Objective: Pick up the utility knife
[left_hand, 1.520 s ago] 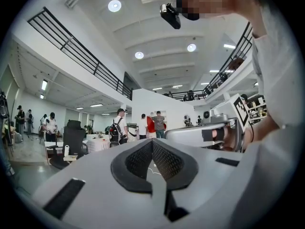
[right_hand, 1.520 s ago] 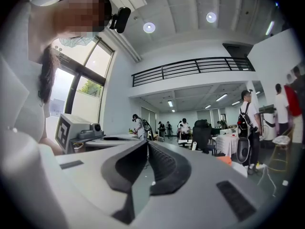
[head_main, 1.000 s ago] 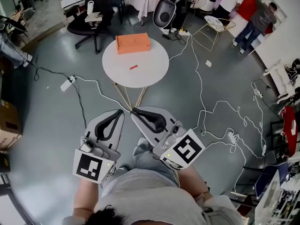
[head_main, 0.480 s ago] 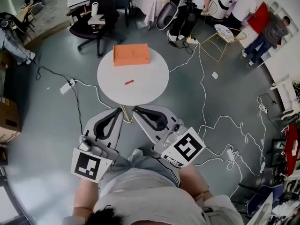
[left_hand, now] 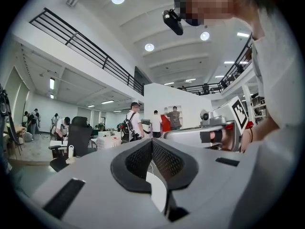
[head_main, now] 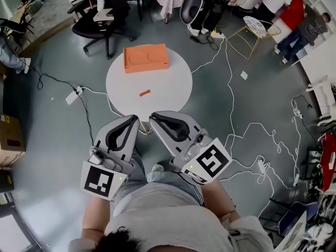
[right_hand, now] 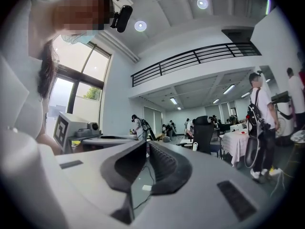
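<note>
The utility knife (head_main: 144, 93) is a small red-orange bar lying alone near the front of the round white table (head_main: 173, 83). An orange box (head_main: 145, 58) sits at the table's far edge. My left gripper (head_main: 135, 118) and right gripper (head_main: 153, 116) are held side by side close to my body, short of the table's near rim, well apart from the knife. Both are shut with nothing between the jaws, as the left gripper view (left_hand: 151, 141) and the right gripper view (right_hand: 147, 143) show. Both gripper views look out level over the room, with the knife out of sight.
White cables (head_main: 231, 104) trail over the grey floor right of the table, with a power strip (head_main: 72, 95) to the left. A black office chair (head_main: 100, 22) stands behind the table, a wire-frame side table (head_main: 251, 28) at back right, a cardboard box (head_main: 8, 140) at far left. People stand at the back right.
The table with the knife and the orange box has come nearer to the grippers in the head view. Both grippers stay shut and keep their place near my body.
</note>
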Motion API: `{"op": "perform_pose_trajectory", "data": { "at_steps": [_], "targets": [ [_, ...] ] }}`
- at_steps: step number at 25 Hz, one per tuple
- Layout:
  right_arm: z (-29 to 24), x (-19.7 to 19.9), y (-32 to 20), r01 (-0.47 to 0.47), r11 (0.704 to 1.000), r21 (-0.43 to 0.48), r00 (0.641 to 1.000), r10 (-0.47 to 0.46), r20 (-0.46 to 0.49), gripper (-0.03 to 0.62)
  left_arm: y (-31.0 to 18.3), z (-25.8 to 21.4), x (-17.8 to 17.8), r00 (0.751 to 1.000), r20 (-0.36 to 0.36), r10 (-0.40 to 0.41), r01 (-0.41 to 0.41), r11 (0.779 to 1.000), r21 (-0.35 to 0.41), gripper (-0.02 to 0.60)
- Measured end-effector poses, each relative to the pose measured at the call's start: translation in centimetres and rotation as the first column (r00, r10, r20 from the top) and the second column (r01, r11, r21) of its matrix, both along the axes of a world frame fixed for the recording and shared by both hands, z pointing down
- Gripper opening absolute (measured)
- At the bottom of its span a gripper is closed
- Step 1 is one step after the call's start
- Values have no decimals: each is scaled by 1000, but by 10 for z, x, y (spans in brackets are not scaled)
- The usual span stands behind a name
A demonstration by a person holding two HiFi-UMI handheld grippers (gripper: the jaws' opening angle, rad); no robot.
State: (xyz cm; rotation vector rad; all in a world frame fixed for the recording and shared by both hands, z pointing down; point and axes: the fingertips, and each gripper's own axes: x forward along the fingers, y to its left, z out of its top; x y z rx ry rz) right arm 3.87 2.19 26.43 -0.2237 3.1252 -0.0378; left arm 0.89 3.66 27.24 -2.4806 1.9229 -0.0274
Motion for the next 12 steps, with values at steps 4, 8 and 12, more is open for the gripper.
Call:
{"op": "perform_pose_trajectory", "data": {
  "at_steps": [4,8,12],
  "targets": [
    [2,-29,-30,-53,999,-9,999,53,-9,21,-34,4,-26,998,-10,63,-63,998,-10,11],
    [-1,-59,-64,-113,993,-19,994,113,-13,21,-70,2,-55,991,0,130,-130,991,-15,11],
    [1,-91,-94,-170,985,-26,985,170,-21,21,-99,5,-85,982,17,190,-189,981,-30,11]
  ]
}}
